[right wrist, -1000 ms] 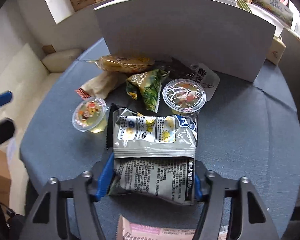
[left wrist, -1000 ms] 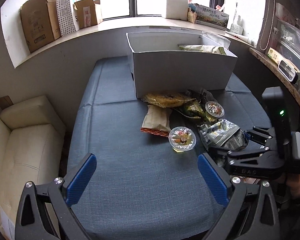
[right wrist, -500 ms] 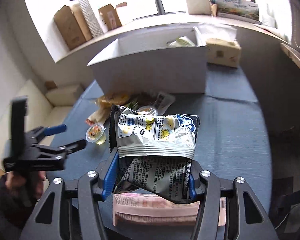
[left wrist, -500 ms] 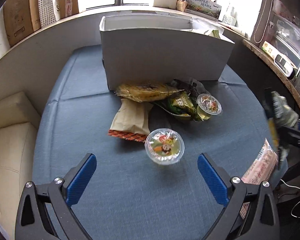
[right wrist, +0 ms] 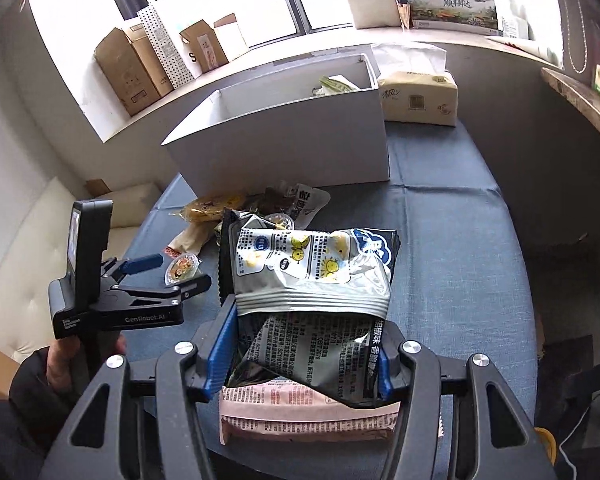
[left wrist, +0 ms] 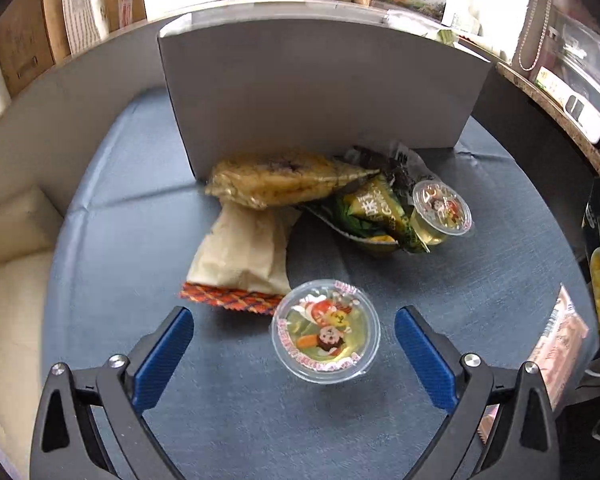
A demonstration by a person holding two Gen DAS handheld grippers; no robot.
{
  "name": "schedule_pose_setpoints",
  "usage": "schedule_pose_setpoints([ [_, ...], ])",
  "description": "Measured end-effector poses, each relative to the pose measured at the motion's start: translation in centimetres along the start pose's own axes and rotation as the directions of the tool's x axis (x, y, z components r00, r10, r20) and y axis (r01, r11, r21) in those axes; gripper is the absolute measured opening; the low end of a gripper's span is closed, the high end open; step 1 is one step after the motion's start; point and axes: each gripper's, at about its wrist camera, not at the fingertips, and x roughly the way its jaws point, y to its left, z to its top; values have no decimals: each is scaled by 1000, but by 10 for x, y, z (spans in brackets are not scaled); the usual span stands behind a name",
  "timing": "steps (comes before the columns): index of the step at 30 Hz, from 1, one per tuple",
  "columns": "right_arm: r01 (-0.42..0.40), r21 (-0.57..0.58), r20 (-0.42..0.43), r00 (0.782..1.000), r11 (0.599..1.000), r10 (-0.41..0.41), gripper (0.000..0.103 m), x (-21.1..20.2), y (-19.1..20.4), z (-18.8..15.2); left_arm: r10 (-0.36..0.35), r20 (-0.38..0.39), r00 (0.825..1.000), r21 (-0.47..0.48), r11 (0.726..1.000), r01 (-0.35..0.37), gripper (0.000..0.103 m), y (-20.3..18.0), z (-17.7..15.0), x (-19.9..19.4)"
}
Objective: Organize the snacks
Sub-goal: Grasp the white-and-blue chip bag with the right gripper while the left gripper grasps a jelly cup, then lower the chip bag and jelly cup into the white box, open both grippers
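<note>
My right gripper [right wrist: 304,356] is shut on a grey and black snack bag [right wrist: 312,280] and holds it raised above the blue table. My left gripper [left wrist: 294,354] is open, with a clear jelly cup [left wrist: 326,330] standing between its blue pads; the cup also shows in the right wrist view [right wrist: 182,267]. Beyond lie a beige packet [left wrist: 244,256], a yellow packet [left wrist: 284,180], a green bag [left wrist: 374,216] and a second jelly cup [left wrist: 440,212]. The white box [right wrist: 284,136] stands behind them with a green packet [right wrist: 336,85] inside.
A pink packet [right wrist: 308,412] lies at the table's near edge, under the held bag. A tissue pack [right wrist: 418,98] sits right of the box. Cardboard boxes [right wrist: 128,68] stand on the window ledge. A cream sofa [left wrist: 8,280] is to the left.
My right gripper lifted the grey bag off the table and drew it back and up. My left gripper moved forward and down, so the jelly cup now sits between its pads.
</note>
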Motion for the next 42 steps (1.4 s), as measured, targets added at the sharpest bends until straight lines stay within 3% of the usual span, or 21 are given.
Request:
schedule_pose_setpoints([
  [1, -1, -2, 2, 1000, 1000, 1, 61, 0, 1, 0, 11, 10, 1000, 4, 1000, -11, 84, -1, -1, -2],
  [2, -1, -4, 2, 1000, 1000, 1, 61, 0, 1, 0, -4, 15, 1000, 1, 1000, 4, 62, 0, -1, -3],
  [3, -1, -6, 2, 1000, 1000, 1, 61, 0, 2, 0, -11, 16, 1000, 2, 1000, 11, 52, 0, -2, -3],
  [9, -3, -4, -2, 1000, 1000, 3, 61, 1, 2, 1, -13, 29, 999, -4, 1000, 14, 52, 5, -3, -12],
  [16, -9, -12, -1, 1000, 1000, 9, 61, 1, 5, 0, -166, 114, 980, -14, 986, 168, 51, 16, -5, -62],
  [24, -24, -41, 11, 1000, 999, 24, 61, 3, 13, 11, -155, 199, 968, 43, 988, 150, 52, 16, 13, -104],
  [30, -69, -77, 54, 996, 995, 74, 61, 6, 22, 48, -128, 258, 958, 57, 991, 117, 52, 18, 56, -112],
  [36, -90, -104, 113, 988, 990, 102, 61, 19, 27, 112, -134, 303, 944, 65, 991, 119, 52, 25, 122, -107],
  [40, -116, -72, 100, 987, 991, 123, 61, 48, 27, 161, -132, 292, 947, 51, 991, 122, 52, 34, 170, -83],
  [42, -75, -79, 94, 992, 994, 82, 61, 66, 29, 183, -118, 269, 956, 40, 993, 111, 52, 40, 191, -63],
])
